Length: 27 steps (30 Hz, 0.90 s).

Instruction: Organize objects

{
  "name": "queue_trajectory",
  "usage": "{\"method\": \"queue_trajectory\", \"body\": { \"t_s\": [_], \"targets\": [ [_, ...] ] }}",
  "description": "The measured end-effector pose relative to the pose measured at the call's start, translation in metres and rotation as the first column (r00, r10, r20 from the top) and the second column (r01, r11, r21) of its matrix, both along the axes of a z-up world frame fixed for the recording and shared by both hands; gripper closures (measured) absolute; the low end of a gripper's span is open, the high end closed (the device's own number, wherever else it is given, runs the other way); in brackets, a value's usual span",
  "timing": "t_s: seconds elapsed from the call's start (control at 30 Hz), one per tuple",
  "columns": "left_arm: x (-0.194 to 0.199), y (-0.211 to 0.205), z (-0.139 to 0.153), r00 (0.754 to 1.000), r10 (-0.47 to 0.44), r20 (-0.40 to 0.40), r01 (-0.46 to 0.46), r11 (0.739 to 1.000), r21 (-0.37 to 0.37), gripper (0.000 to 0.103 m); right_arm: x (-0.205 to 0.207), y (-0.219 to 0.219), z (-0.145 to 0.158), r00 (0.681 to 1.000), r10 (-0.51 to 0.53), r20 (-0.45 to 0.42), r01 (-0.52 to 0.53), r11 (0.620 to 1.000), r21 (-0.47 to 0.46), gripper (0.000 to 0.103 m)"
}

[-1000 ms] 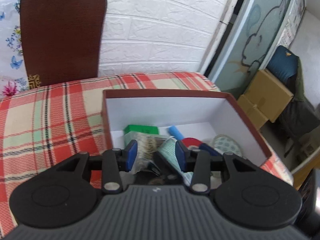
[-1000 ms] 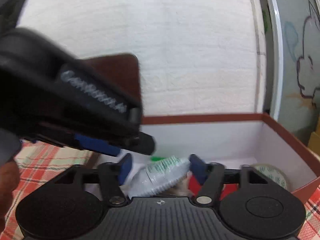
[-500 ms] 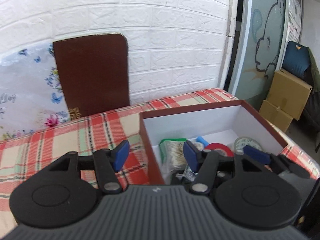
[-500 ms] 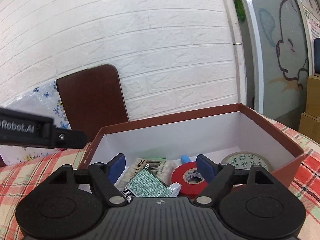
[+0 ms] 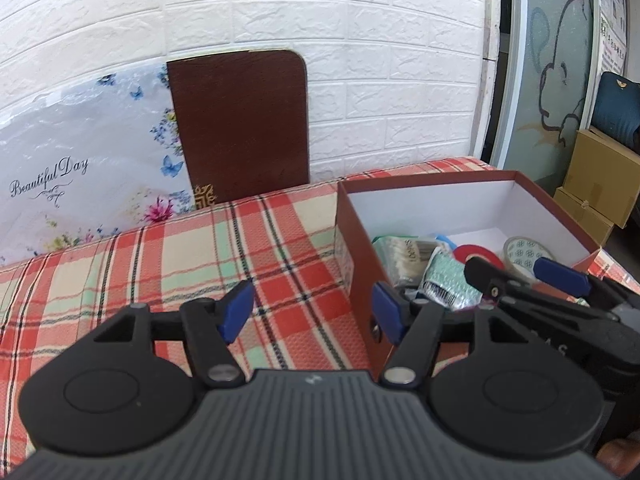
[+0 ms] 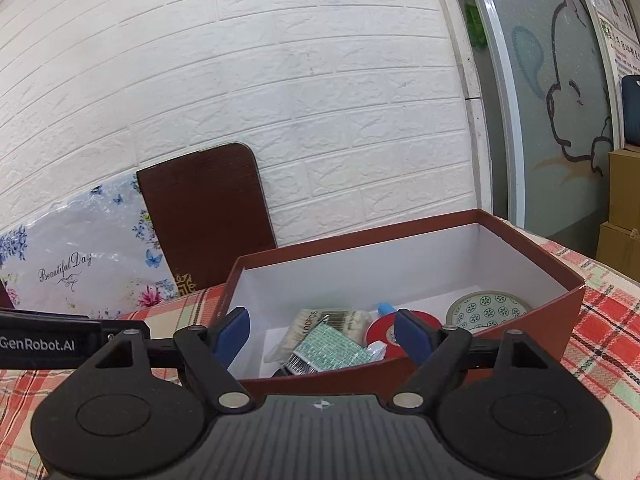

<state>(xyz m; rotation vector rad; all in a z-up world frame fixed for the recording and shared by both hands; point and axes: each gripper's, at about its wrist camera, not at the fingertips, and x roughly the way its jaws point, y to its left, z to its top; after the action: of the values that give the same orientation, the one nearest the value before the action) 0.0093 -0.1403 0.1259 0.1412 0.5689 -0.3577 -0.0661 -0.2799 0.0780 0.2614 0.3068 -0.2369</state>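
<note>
Now both hand-held grippers, left (image 5: 314, 314) and right (image 6: 322, 334), hang released and empty near the box (image 6: 520, 328); its contents lie just ahead of the right one.

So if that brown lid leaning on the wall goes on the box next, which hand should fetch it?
Probably the left gripper: open, empty, over the plaid cloth with the lid straight ahead. The right gripper faces the box.
</note>
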Motion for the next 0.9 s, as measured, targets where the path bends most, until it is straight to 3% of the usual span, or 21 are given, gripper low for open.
{"method": "queue_trajectory", "body": {
  "t_s": [0.57,0.9],
  "targets": [
    [-0.008,0.042,-0.031,0.995,0.079,-0.061,-0.079,0.997,0.015,0.033,-0.007,0.035,-0.004,0.999,0.038,-0.026,-0.039,0.998,-0.045,0.024],
    [-0.006,0.065,-0.046,0.987,0.137,-0.085,-0.135,0.990,0.031,0.025,-0.001,0.055,-0.006,0.997,0.066,-0.046,-0.069,0.995,-0.067,0.023]
  ]
}}
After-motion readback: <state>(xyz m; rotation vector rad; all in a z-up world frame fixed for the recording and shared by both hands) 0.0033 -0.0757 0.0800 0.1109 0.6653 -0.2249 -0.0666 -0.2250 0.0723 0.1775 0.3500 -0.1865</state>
